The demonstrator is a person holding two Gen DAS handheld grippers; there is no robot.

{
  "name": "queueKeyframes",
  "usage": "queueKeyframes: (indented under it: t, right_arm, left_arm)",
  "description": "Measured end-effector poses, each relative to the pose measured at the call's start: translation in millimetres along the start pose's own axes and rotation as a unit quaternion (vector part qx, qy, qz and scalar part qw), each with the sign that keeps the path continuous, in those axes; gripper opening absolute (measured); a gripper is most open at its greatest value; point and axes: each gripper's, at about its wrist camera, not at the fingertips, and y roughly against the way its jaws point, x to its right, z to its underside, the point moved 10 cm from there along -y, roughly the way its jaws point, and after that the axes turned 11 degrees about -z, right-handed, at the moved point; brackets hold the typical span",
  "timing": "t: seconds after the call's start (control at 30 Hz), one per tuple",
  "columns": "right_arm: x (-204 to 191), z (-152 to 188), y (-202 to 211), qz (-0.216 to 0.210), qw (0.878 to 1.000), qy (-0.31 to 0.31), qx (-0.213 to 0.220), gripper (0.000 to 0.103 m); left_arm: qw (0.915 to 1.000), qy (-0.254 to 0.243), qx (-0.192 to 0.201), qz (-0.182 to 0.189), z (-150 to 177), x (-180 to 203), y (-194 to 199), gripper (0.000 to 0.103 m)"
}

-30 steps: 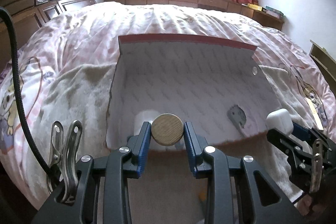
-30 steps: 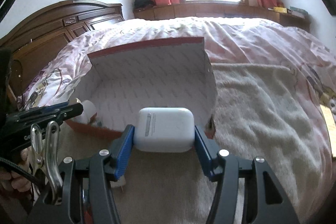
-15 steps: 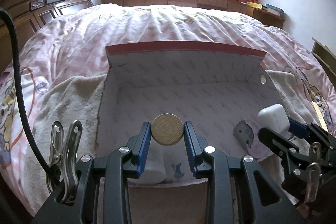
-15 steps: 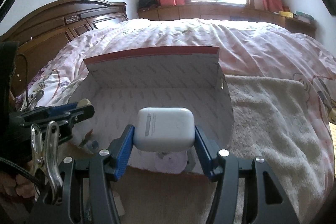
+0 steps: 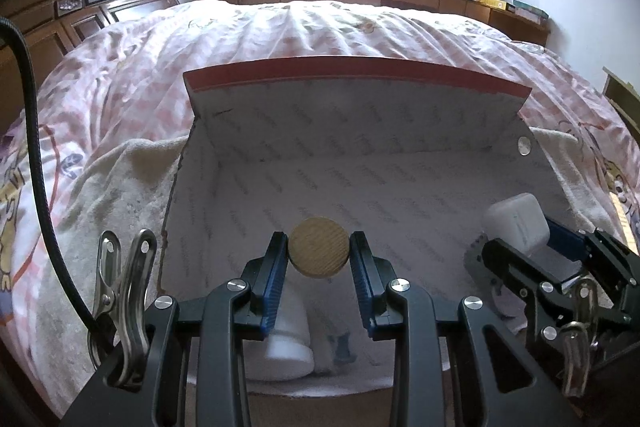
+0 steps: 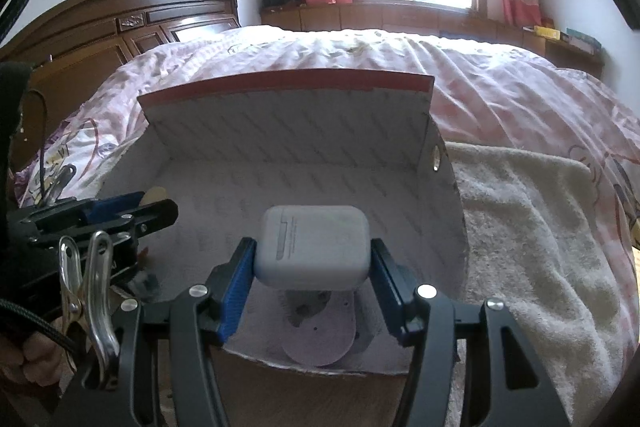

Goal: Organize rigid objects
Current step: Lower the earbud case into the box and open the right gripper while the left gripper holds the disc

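both grippers have advanced over the open box (image 5: 360,131) on the bed (image 5: 320,35); the left gripper (image 5: 319,254) clamps a wooden disc (image 5: 319,247), the right gripper (image 6: 313,259) clamps a white earbud case (image 6: 313,247) above the box floor.

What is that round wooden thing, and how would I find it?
Find the big bed with the pink quilt, then the open white box with a red edge on it. Over the box's near left, the left gripper pinches a flat wooden disc: round and tan, unlike the boxy white case in the right gripper.
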Motion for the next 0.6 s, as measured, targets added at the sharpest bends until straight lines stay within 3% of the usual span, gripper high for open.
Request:
queueKeyframes:
  t: [0.23,0.6]
  right_arm:
    - [-0.6,-1.0,-3.3,0.017,1.000,0.015,0.004,0.059]
    - [-2.5,-1.2,0.0,0.001,1.000,0.003,0.012,0.064]
  left_arm:
    - [1.0000,-0.007,0.000,0.000,0.3,3.5,-2.7,0.032]
    - [0.9998,-0.018,-0.008,-0.004,3.1,7.8,-2.5,0.032]
